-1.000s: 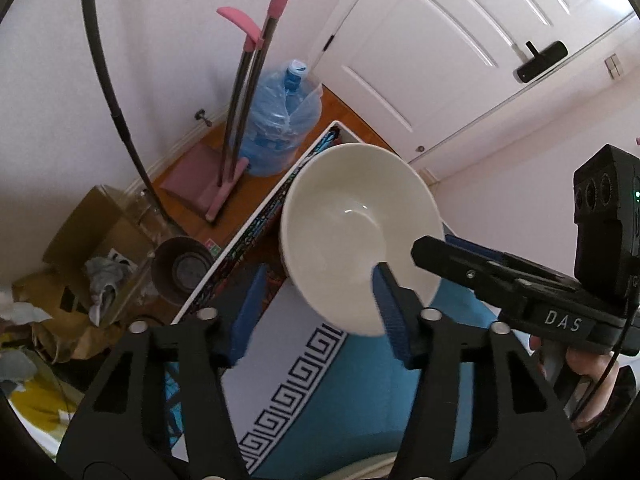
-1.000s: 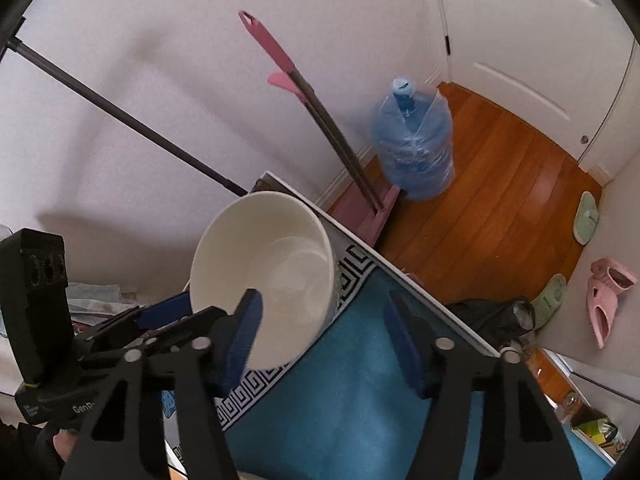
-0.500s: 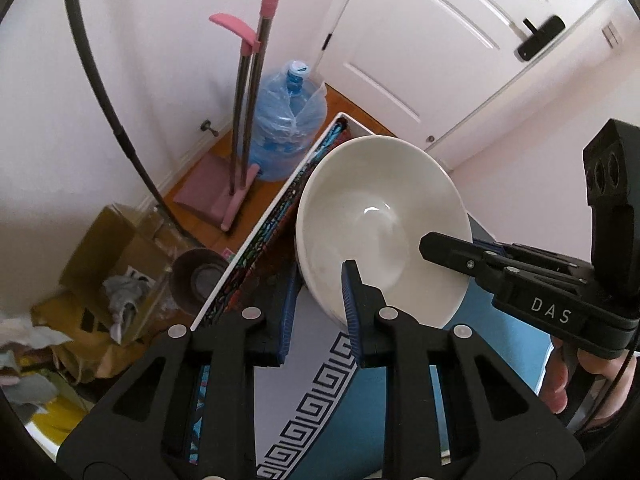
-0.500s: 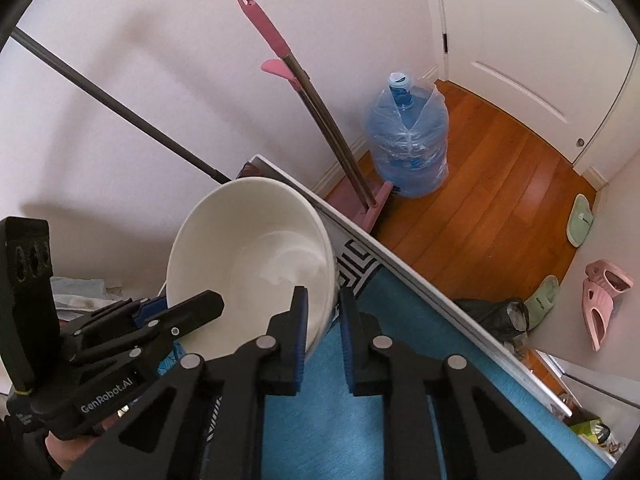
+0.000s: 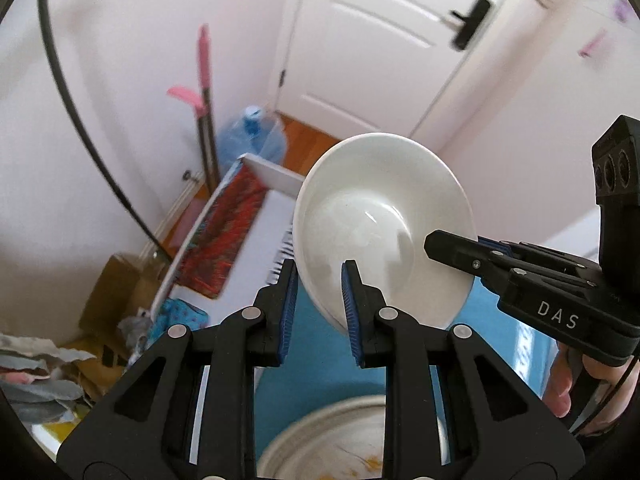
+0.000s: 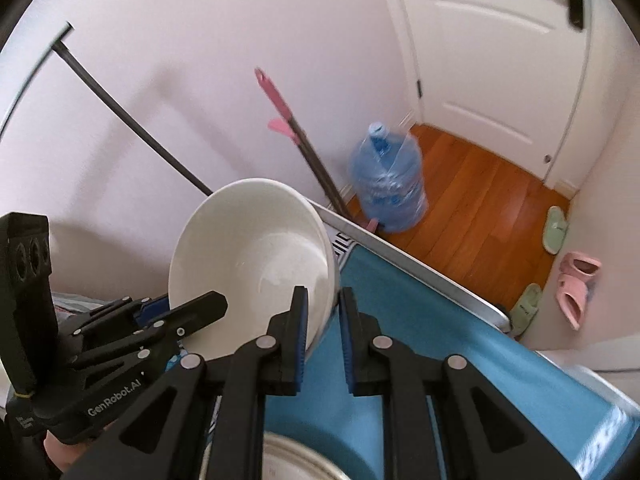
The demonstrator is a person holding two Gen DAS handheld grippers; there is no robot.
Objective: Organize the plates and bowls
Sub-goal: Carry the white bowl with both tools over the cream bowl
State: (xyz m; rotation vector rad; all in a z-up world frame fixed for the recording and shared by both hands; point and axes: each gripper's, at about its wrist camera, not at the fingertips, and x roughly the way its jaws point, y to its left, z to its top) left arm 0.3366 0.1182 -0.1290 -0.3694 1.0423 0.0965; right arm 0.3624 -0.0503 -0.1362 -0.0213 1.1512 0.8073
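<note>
The glossy white ceramic bowl [image 5: 380, 216] hangs tilted above the blue cloth-covered table [image 5: 320, 344], its rim clamped on one side by the left gripper [image 5: 318, 292] and on the opposite side by the right gripper [image 6: 323, 320]. Beyond the table's white edge lie wooden floor, a blue water jug [image 6: 386, 184] and a white door [image 5: 380, 40]. Only the right wrist view shows slippers [image 6: 576, 284]; below both grippers sits a stained cream plate [image 5: 344, 440].

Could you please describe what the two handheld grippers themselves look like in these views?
Both are matte black plastic with angular, cut-out finger arms, silver pivot screws and ribbed blue pads. The left gripper carries white "GenRobot.AI" lettering in the right wrist view; the right gripper reads "DAS" in the left wrist view. Each has a black boxy module with round lenses, and a thin black cable trails by the right one.
</note>
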